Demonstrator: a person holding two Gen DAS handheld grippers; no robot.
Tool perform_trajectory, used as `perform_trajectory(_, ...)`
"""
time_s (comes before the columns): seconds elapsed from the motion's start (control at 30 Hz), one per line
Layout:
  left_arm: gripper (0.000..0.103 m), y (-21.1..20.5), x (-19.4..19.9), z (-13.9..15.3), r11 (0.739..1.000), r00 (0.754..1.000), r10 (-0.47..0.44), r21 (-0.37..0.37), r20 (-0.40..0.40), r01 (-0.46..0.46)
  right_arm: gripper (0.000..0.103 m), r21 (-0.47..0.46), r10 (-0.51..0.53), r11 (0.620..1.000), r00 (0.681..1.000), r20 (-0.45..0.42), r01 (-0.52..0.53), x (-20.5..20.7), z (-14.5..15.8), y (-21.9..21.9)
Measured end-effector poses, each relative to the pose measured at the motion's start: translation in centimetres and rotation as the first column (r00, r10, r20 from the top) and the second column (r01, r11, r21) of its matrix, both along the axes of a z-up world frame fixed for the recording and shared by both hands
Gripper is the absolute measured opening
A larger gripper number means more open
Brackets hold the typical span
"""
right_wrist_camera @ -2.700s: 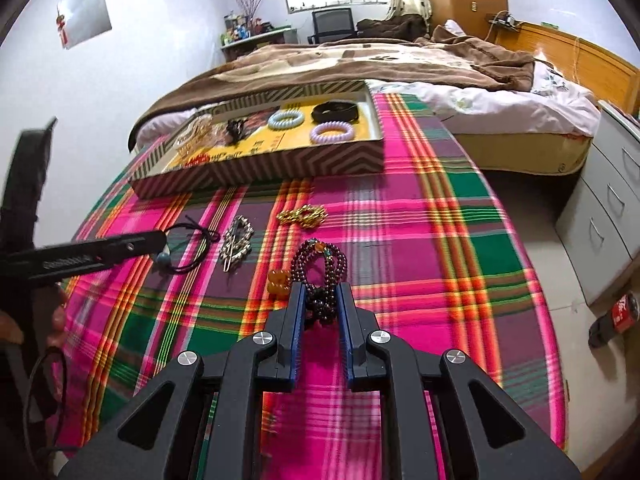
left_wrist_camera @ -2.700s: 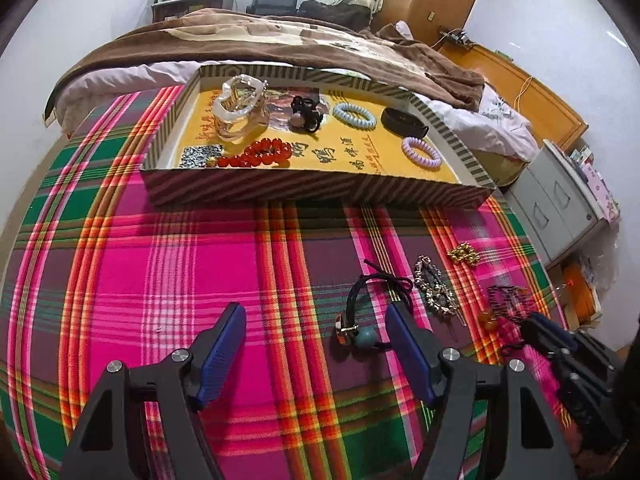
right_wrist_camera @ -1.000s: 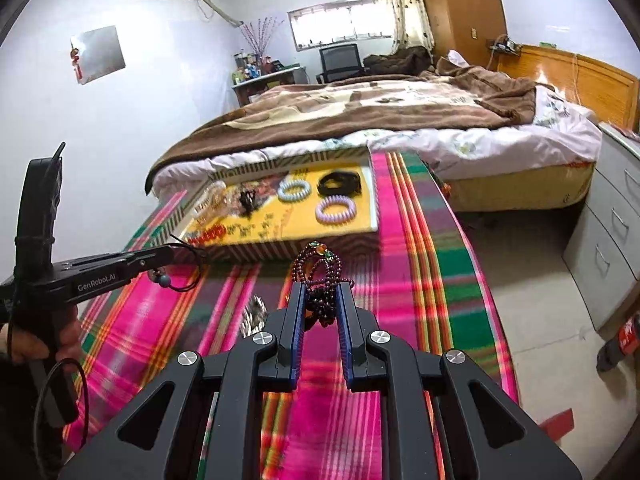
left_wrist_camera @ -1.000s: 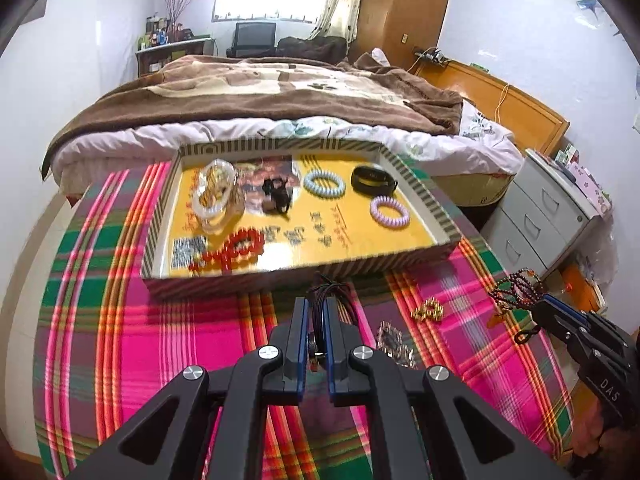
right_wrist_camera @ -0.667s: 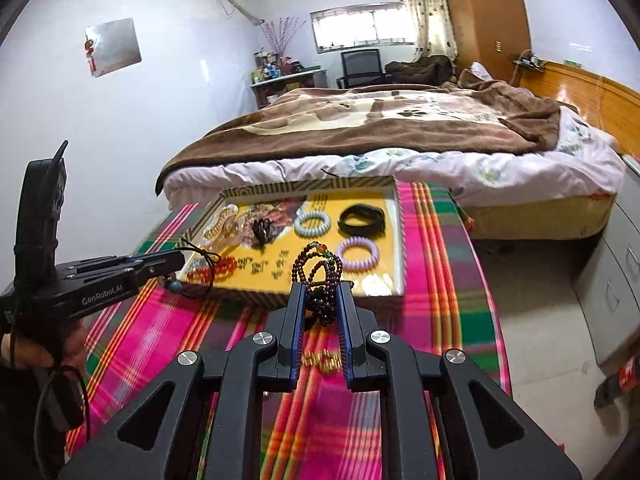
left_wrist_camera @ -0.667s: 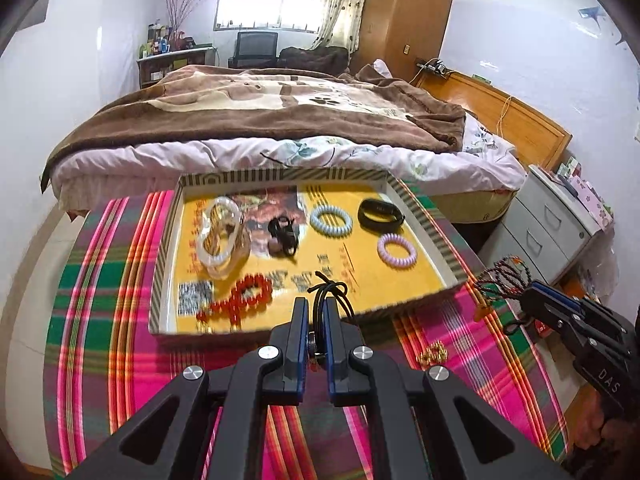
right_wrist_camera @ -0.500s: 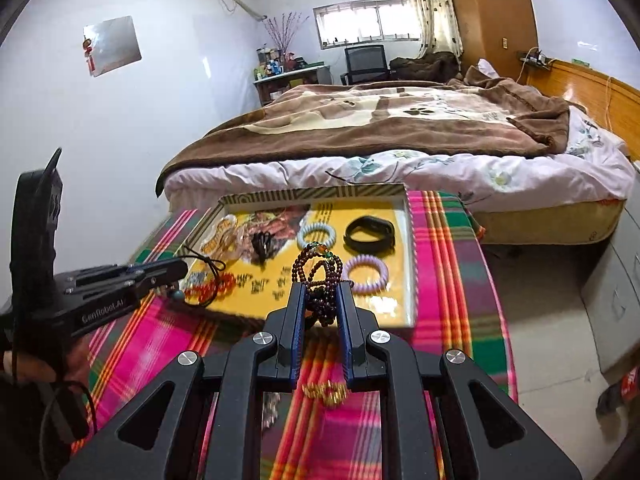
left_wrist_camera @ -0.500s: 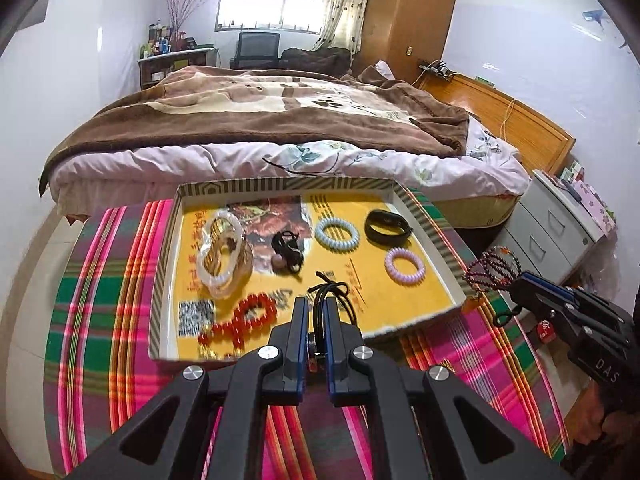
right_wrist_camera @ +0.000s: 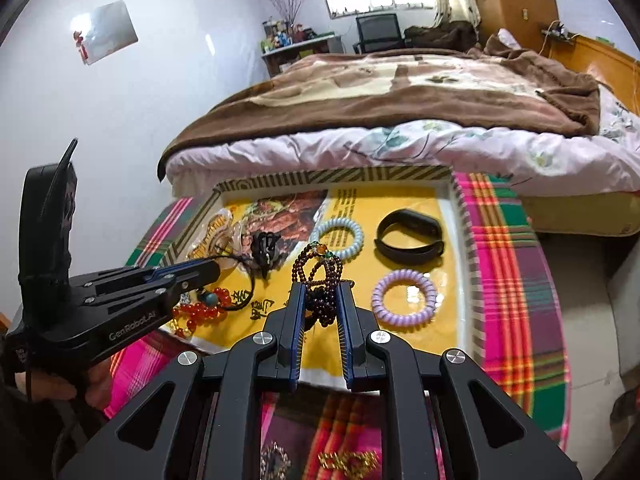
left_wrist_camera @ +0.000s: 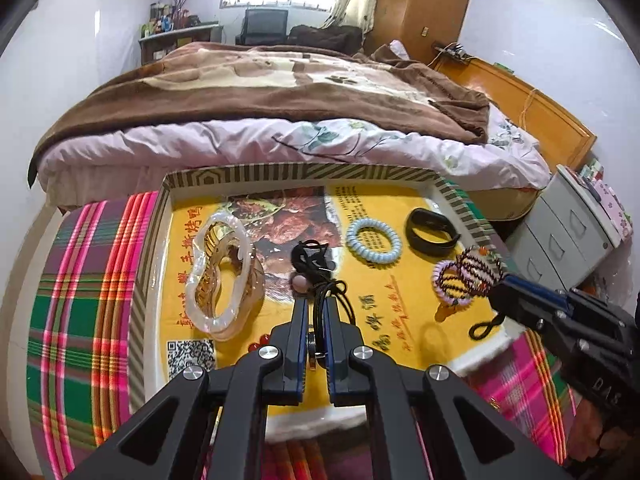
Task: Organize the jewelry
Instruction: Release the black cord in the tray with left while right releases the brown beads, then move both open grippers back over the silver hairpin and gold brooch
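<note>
A yellow-lined tray with a striped rim [left_wrist_camera: 304, 170] lies on the plaid cloth. My left gripper [left_wrist_camera: 316, 308] hangs over its near middle, shut on a black cord necklace [left_wrist_camera: 329, 289] whose teal bead [right_wrist_camera: 211, 299] dangles above the red beads [right_wrist_camera: 200, 312]. My right gripper [right_wrist_camera: 321, 296] is shut on a dark bead bracelet [right_wrist_camera: 320, 276], held over the tray's near right beside the purple coil bracelet [right_wrist_camera: 404, 298]. In the tray also lie a bagged bangle [left_wrist_camera: 224, 276], a black hair tie [left_wrist_camera: 312, 258], a pale blue coil bracelet [left_wrist_camera: 373, 240] and a black band [left_wrist_camera: 430, 232].
The plaid cloth [left_wrist_camera: 80, 280] covers the table around the tray. A gold piece [right_wrist_camera: 348, 458] and a silver piece [right_wrist_camera: 274, 460] lie on it below my right gripper. A bed [left_wrist_camera: 280, 80] stands just beyond the tray, with grey drawers [left_wrist_camera: 568, 232] at right.
Both grippers have moved forward from above the cloth to above the tray, each still carrying its piece. The tray now fills the middle of both views.
</note>
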State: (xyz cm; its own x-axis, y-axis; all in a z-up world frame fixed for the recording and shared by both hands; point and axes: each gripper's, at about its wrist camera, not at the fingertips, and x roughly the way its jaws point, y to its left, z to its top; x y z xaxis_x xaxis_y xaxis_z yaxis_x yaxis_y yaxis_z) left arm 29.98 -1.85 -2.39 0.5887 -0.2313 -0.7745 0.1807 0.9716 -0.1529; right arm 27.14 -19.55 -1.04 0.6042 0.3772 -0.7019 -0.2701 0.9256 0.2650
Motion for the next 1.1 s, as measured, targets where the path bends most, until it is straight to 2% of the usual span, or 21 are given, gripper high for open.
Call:
perform_trajectory(0.23,0.007,0.4,1.6,-1.9,1.000,0.999,0.023,0.013,-0.038,-0.022,0.016,0.003,0.028,1.000,0.997,-0.070,-0.028,1.6,-2.3,0.8)
perform_trajectory(0.53,0.009,0.2,2.0,-3.1,1.000,0.998,0.023,0.009,-0.067,-0.023,0.016,-0.050,0.022,0.998,0.995,-0.102,-0.028,2.3,-3.8,1.2)
perform_trajectory(0.6,0.017,0.1,2.0,-3.2,1.000,0.997,0.018,0.011,-0.070,-0.017,0.016,-0.060,0.029,0.998,0.994,-0.105,-0.035,2.2,-4.0,1.3)
perform_trajectory(0.67,0.034,0.0,1.9,-3.4,1.000,0.997,0.016,0.010,-0.073,-0.016,0.016,-0.076,0.031,0.996,0.994,-0.103,-0.039,2.1,-4.0,1.5)
perform_trajectory(0.7,0.037,0.1,1.9,-3.4,1.000,0.997,0.019,0.009,-0.074,-0.018,0.016,-0.087,0.030,0.995,0.994,-0.101,-0.039,2.0,-4.0,1.7)
perform_trajectory(0.8,0.041,0.1,1.7,-3.2,1.000,0.997,0.018,0.003,-0.071,-0.018,0.016,-0.105,0.039,0.993,0.995,-0.091,-0.048,1.9,-3.9,1.9)
perform_trajectory(0.9,0.052,0.1,1.5,-2.9,1.000,0.998,0.020,0.006,-0.065,-0.020,0.018,-0.132,0.038,0.990,0.997,-0.069,-0.046,1.6,-3.6,2.2)
perform_trajectory(1.0,0.055,0.1,1.2,-2.6,1.000,0.998,0.021,0.002,-0.059,-0.021,0.025,-0.142,0.043,0.989,0.997,-0.059,-0.051,1.3,-3.3,2.4)
perform_trajectory(1.1,0.057,0.1,0.8,-2.3,1.000,0.998,0.019,0.001,-0.055,-0.019,0.037,-0.161,0.039,0.986,0.998,-0.043,-0.045,0.9,-2.9,2.4)
